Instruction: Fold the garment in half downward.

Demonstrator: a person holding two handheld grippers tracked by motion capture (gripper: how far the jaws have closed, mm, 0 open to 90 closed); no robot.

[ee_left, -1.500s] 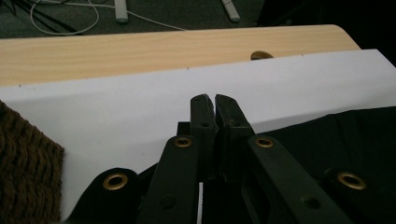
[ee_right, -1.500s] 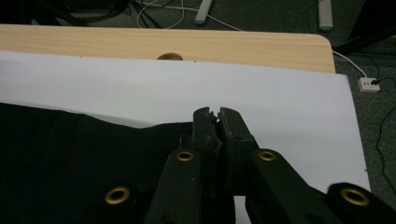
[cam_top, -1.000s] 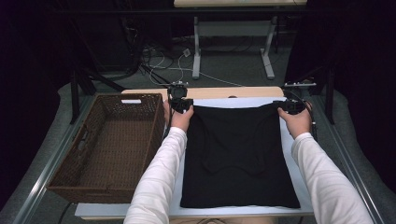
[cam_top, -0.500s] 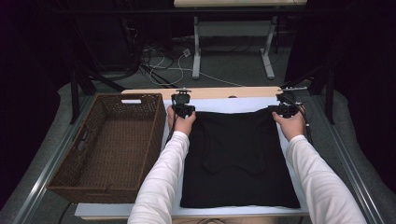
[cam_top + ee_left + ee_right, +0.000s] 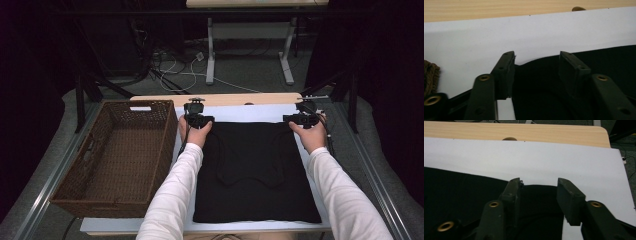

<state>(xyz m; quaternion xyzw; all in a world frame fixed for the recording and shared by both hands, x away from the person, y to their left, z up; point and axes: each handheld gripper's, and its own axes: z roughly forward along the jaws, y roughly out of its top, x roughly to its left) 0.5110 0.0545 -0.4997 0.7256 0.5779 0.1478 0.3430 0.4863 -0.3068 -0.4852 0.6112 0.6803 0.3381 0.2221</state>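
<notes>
A black garment lies flat on the white sheet that covers the table. My left gripper stands at its far left corner and my right gripper at its far right corner. In the left gripper view the left gripper has just been opening; the garment's corner lies loose between its parted pads. In the right gripper view the right gripper has likewise been opening, with the other corner resting between its pads, unpressed.
A brown wicker basket stands on the left, close beside the left forearm. The bare wooden table edge runs past the sheet's far side. Beyond it are table legs and cables on the floor.
Both grippers have sunk to the table at the garment's far corners, and their jaws have parted, letting the cloth go. The garment's far edge now lies flat.
</notes>
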